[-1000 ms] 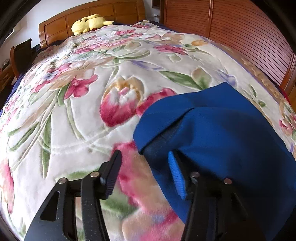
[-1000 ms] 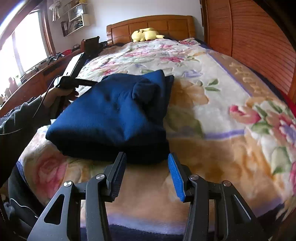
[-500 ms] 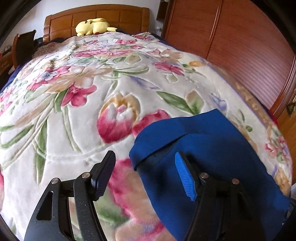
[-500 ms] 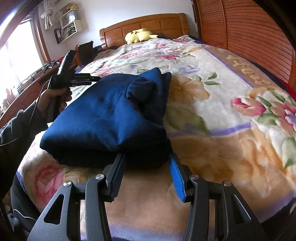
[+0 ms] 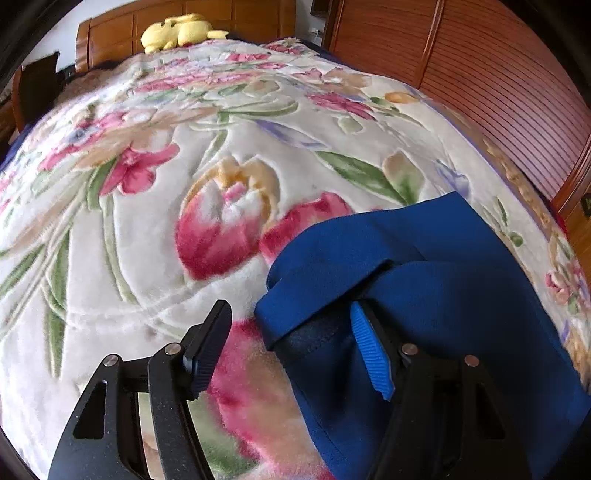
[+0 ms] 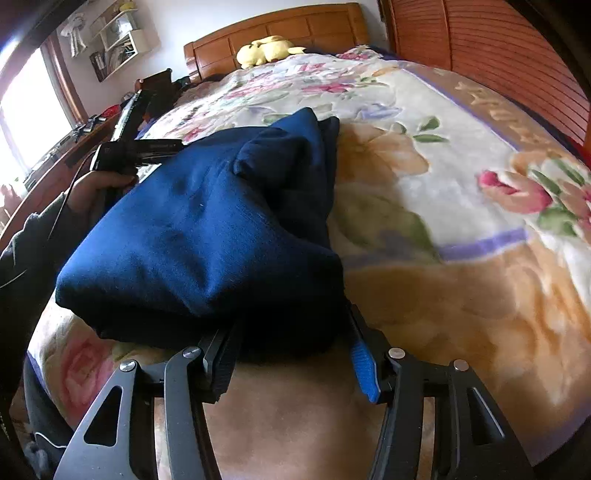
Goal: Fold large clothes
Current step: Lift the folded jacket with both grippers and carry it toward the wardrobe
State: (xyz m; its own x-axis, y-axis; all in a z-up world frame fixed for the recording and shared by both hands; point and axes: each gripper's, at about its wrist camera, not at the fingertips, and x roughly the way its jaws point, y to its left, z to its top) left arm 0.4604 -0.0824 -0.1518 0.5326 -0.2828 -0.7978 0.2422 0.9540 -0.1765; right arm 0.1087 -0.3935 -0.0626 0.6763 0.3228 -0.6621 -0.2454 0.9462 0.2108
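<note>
A folded dark blue garment (image 6: 207, 236) lies on the floral blanket (image 6: 461, 192) of a bed. In the left wrist view the garment (image 5: 436, 295) fills the lower right. My left gripper (image 5: 291, 343) is open at its folded corner, its blue-padded finger over the cloth and the black finger on the blanket. My right gripper (image 6: 291, 350) is open, its jaws either side of the garment's near edge, with cloth between them. The left gripper also shows in the right wrist view (image 6: 136, 147), held by a hand at the garment's far left side.
A yellow plush toy (image 6: 267, 50) lies by the wooden headboard (image 6: 280, 29). A slatted wooden wardrobe (image 6: 498, 48) runs along the right of the bed. A desk and window (image 6: 33, 110) are on the left. The blanket (image 5: 184, 184) stretches beyond the garment.
My right gripper has moved forward until its open jaws straddle the garment's near edge. My left gripper has shifted slightly at the garment's corner and stays open.
</note>
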